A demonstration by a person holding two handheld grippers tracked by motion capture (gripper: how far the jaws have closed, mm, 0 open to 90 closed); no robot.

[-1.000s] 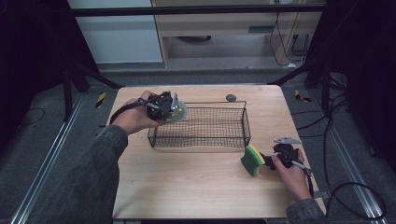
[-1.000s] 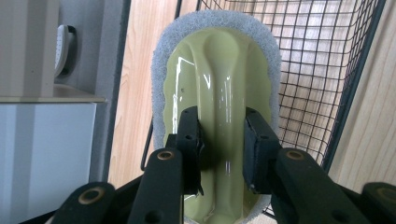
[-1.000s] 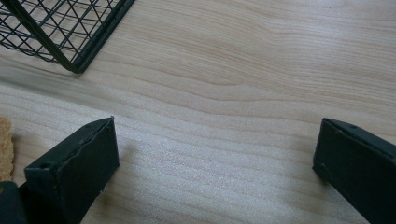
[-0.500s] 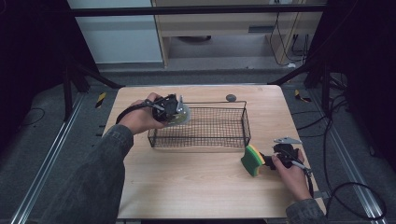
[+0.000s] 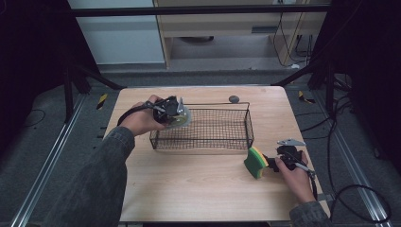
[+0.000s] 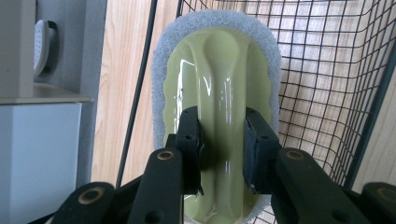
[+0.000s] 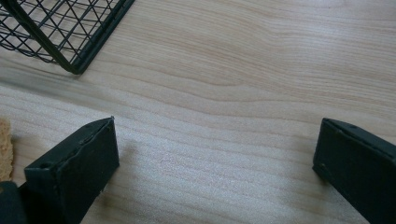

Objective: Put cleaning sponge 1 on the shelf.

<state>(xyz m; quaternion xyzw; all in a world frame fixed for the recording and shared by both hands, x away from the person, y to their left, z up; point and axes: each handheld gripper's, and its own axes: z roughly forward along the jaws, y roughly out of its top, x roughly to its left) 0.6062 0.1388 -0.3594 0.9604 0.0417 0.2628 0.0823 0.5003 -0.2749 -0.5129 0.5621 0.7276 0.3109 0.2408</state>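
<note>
So the left gripper (image 6: 219, 140) is clamped on the raised central handle of a pale green scrubber (image 6: 219, 74) with a grey fuzzy pad around its edge. From the high view the left hand (image 5: 144, 118) has it up at the far left corner of the black wire basket (image 5: 203, 142), right at the rim, with the scrubber (image 5: 182, 117) poking over the basket's left end. In the left gripper view you can see the basket mesh (image 6: 327, 70) behind and to the right of the scrubber, and wood showing through it. Can't tell whether the scrubber is touching the wire or just hanging beside it.

The right gripper (image 7: 215, 154) is sitting low over the wooden table (image 5: 198, 189) at the near right, jaws spread wide apart with nothing but bare wood grain between them. A corner of the basket (image 7: 70, 42) shows at the top left of its view, and there's a sliver of something tan and spongy at the left edge. In the high view the right hand (image 5: 295, 172) is on the table, and a yellow and green sponge (image 5: 255, 161) stands on edge just left of the right gripper, just near of the basket's near right corner.

Also a small dark round thing (image 5: 233, 99) on the table just beyond the basket's far side, too small to make out.
</note>
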